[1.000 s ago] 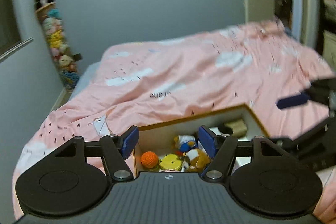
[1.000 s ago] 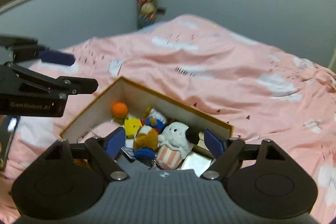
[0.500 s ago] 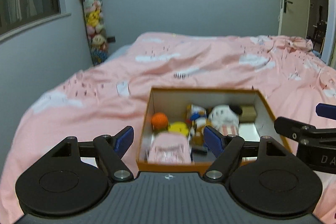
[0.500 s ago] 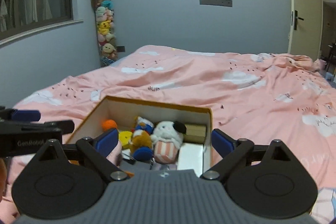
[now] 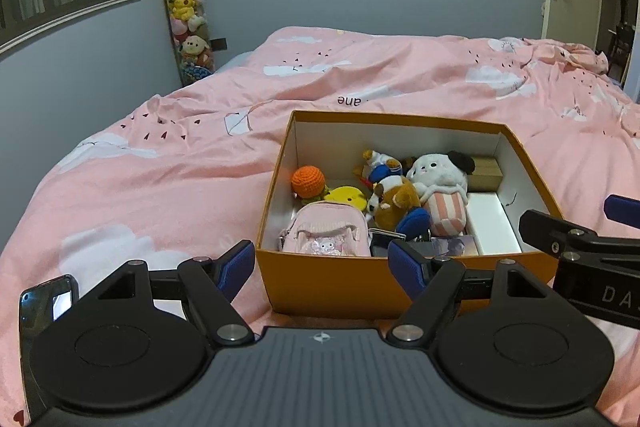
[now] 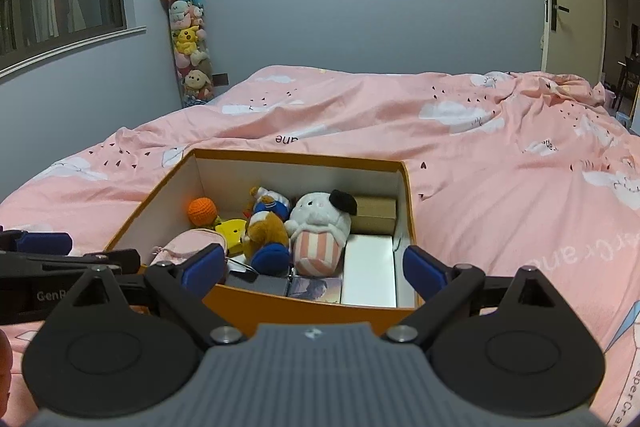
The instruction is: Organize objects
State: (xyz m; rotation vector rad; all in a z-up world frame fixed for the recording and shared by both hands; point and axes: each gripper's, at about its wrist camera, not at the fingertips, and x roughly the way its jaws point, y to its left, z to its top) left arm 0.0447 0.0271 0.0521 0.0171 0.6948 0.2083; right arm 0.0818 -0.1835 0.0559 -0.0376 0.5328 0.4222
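Left wrist view, left gripper [image 5: 321, 269] jaws wide apart and empty, near wall of orange box [image 5: 340, 283] between them, toys [image 5: 400, 195] inside, right gripper [image 6: 316, 269] likewise spread over box, pink duvet [image 5: 160, 155] beyond, plush stack [image 5: 186, 11] in far left corner.

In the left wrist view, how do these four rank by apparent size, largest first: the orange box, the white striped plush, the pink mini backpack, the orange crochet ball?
1. orange box
2. and 3. pink mini backpack and white striped plush: they look alike, and the backpack lies nearer the camera, so unranked
4. orange crochet ball
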